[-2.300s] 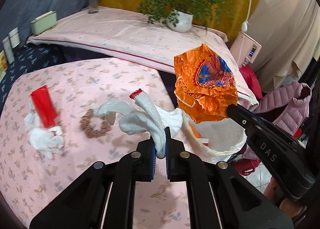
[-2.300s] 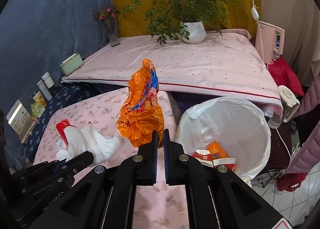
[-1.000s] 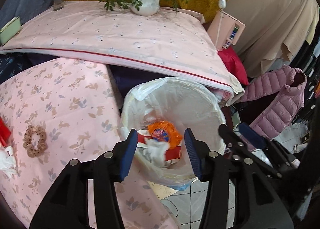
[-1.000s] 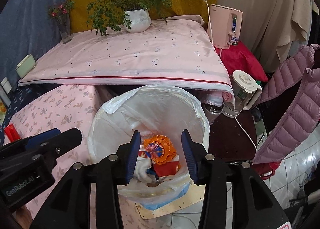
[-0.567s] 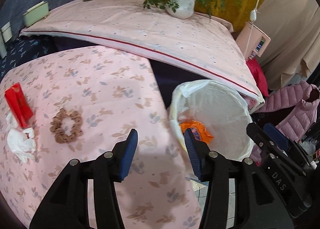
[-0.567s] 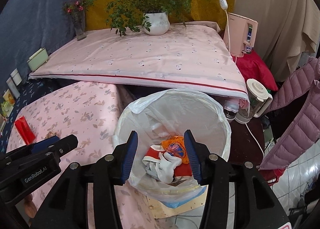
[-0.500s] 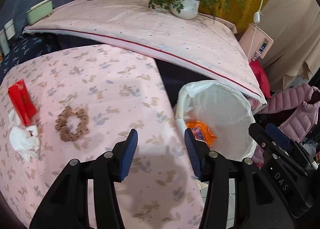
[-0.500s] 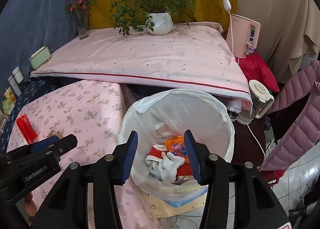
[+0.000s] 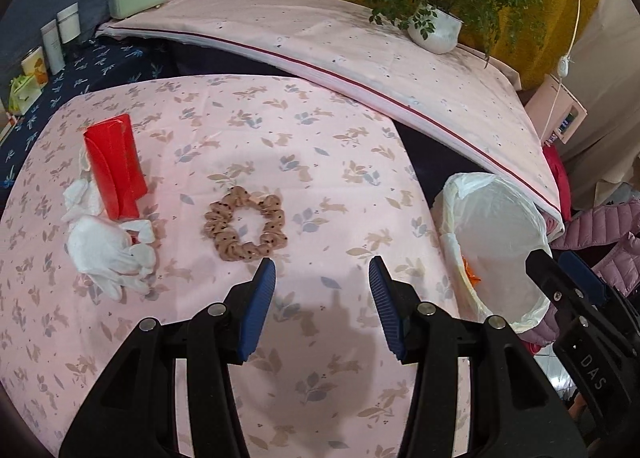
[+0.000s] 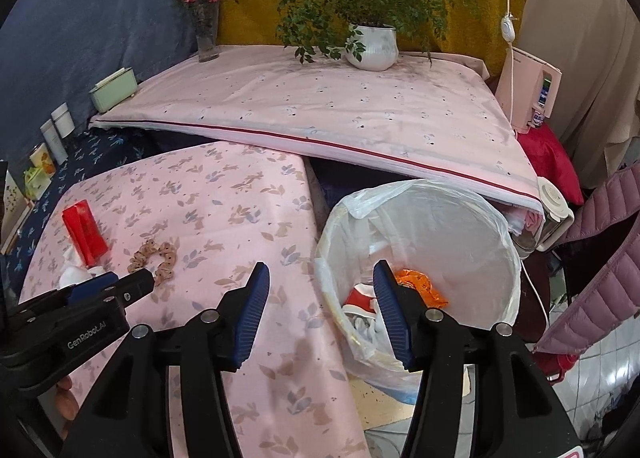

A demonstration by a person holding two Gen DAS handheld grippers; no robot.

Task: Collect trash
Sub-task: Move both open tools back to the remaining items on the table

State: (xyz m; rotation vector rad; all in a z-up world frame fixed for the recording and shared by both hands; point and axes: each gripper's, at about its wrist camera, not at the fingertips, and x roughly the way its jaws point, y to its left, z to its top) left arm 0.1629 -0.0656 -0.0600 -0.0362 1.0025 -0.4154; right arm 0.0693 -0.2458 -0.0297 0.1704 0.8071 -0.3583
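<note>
On the desk (image 9: pixel 340 146), what lies nearest: crumpled white tissue (image 9: pixel 106 254) beside red packet (image 9: pixel 116 166), probably trash, ahead-left of left tool (image 9: pixel 322 278)
Packet axis: runs away from the camera
Nearer: left tool, released, empty
Right tool (image 10: pixel 320 282): just widening, empty, beside bin (image 10: pixel 496 226)

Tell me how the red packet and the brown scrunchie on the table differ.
The red packet is a flat, smooth, straight-edged strip; the brown scrunchie is a ruffled fabric ring with an open middle. The red packet lies partly on crumpled white tissue, while the brown scrunchie lies alone on the cloth. Both rest on the pink floral tablecloth, ungripped.
</note>
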